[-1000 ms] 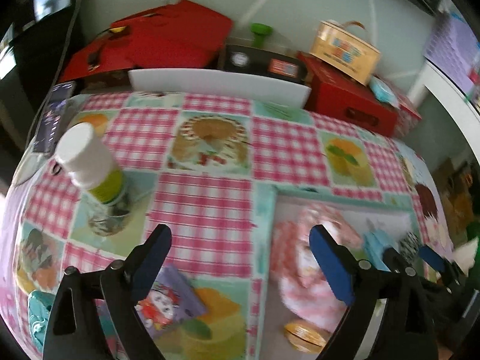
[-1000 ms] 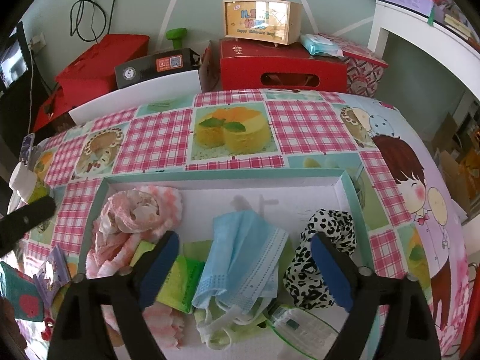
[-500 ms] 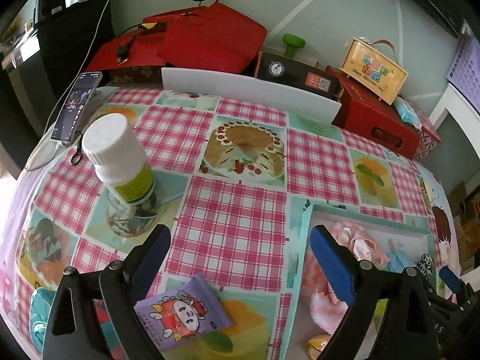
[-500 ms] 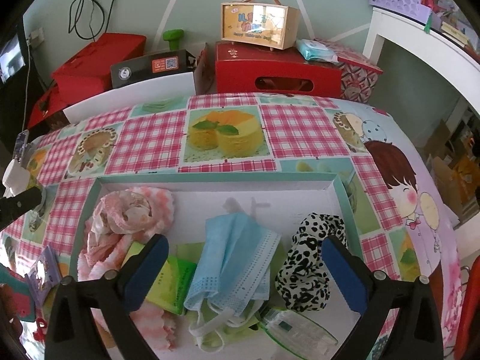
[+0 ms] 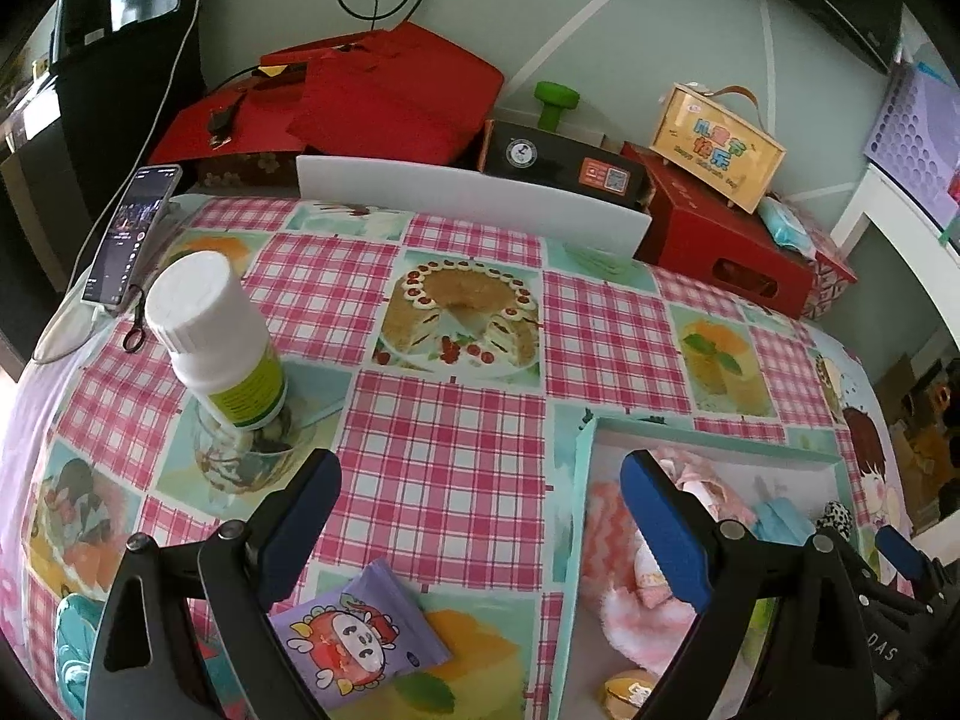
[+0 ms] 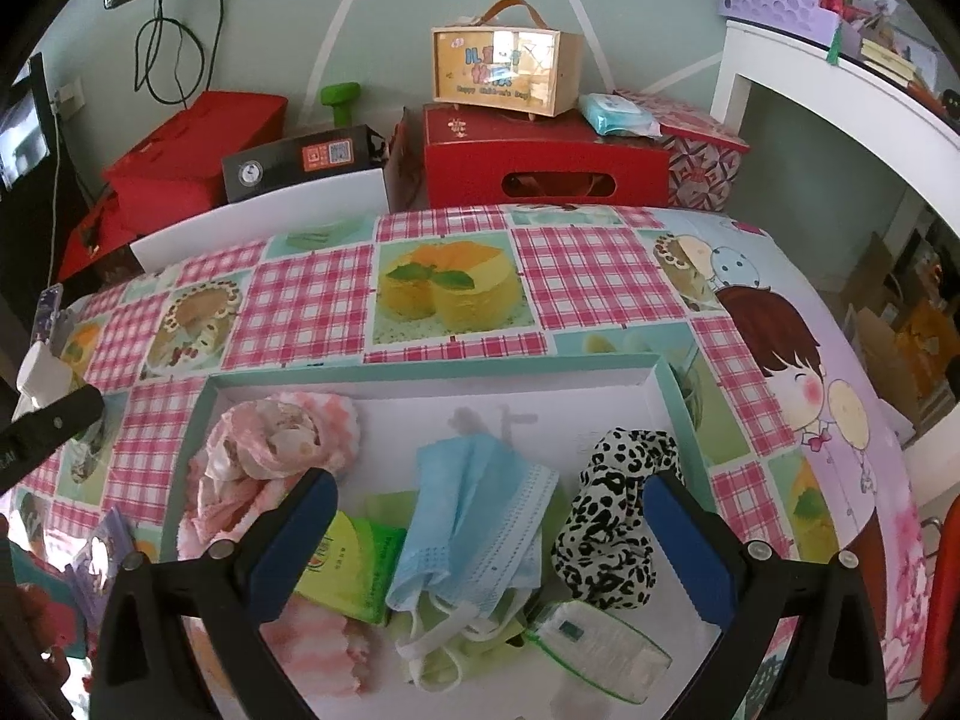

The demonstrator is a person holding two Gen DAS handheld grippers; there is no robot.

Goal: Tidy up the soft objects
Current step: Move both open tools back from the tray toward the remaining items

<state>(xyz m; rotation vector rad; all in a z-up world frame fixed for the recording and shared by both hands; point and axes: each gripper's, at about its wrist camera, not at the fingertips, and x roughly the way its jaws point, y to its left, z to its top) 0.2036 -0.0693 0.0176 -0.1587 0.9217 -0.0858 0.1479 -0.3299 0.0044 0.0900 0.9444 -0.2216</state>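
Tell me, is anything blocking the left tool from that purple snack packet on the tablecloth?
Nothing visible does. The left tool hangs open above the purple packet, which lies flat between its fingers' lines. The white bottle stands off to the left, and the tray sits to the right.

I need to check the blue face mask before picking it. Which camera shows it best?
The right wrist view: the blue face mask lies in full sight in the tray, between the open right claw fingers, beside the leopard-print cloth. The left wrist view shows only a blue sliver behind its own claw finger.
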